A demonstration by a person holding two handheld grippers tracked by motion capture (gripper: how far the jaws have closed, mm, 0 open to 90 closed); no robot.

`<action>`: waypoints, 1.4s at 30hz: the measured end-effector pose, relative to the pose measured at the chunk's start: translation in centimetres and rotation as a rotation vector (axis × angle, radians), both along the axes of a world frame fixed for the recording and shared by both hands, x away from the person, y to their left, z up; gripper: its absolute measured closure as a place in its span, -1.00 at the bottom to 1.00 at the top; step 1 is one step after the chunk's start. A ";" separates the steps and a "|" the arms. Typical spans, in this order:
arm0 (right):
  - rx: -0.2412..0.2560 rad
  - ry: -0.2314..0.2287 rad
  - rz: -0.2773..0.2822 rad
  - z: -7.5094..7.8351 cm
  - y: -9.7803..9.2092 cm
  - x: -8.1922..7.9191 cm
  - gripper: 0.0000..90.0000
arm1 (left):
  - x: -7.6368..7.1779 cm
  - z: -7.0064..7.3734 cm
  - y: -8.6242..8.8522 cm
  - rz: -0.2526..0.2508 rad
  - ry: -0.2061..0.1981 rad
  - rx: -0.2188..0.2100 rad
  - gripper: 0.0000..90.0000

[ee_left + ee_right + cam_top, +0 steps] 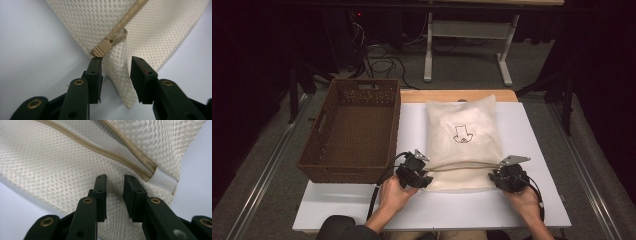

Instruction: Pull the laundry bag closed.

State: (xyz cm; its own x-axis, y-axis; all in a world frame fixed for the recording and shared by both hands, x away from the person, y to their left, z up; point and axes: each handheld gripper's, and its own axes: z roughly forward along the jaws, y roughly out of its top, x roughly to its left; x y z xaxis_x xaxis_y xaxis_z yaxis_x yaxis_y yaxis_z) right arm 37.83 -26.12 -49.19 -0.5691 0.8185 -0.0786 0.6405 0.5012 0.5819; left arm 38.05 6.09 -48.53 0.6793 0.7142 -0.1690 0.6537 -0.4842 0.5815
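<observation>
L gripper point(414, 172) | mesh bag point(464, 135) corner | basket point(349, 130) just beside, maybe touching

The left gripper point(116, 67) has its jaws apart around a folded corner of the cream mesh laundry bag point(155, 32). The tan zipper pull point(103, 48) sits just above the left jaw's tip, over the white surface point(32, 50).

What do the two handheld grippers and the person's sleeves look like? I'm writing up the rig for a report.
Both the left gripper and the right gripper are black, each topped by a grey three-cornered plate and trailing a black cable. Up close, each has two flat black jaws on arms with brass-coloured rivets; one left pad carries a small reddish mark. A dark sleeve covers the left arm.
</observation>
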 end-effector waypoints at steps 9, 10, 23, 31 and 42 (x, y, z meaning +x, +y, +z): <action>-0.013 -0.002 0.004 0.0 0.1 0.0 0.64 | 0.5 0.3 -0.2 0.028 -0.044 -0.028 0.45; -0.012 -0.001 0.003 0.0 0.1 0.0 0.64 | 0.3 0.5 -0.3 0.011 -0.058 -0.037 0.47; -0.006 -0.002 0.008 0.0 0.0 0.0 0.64 | -0.4 1.1 -1.5 -0.026 -0.136 -0.001 0.80; -0.007 0.004 0.006 0.1 0.0 0.0 0.64 | -1.2 1.8 -2.3 -0.061 -0.152 0.009 0.65; -0.004 0.002 0.007 0.0 0.0 0.0 0.63 | -1.6 0.4 -3.8 -0.132 -0.143 0.058 0.34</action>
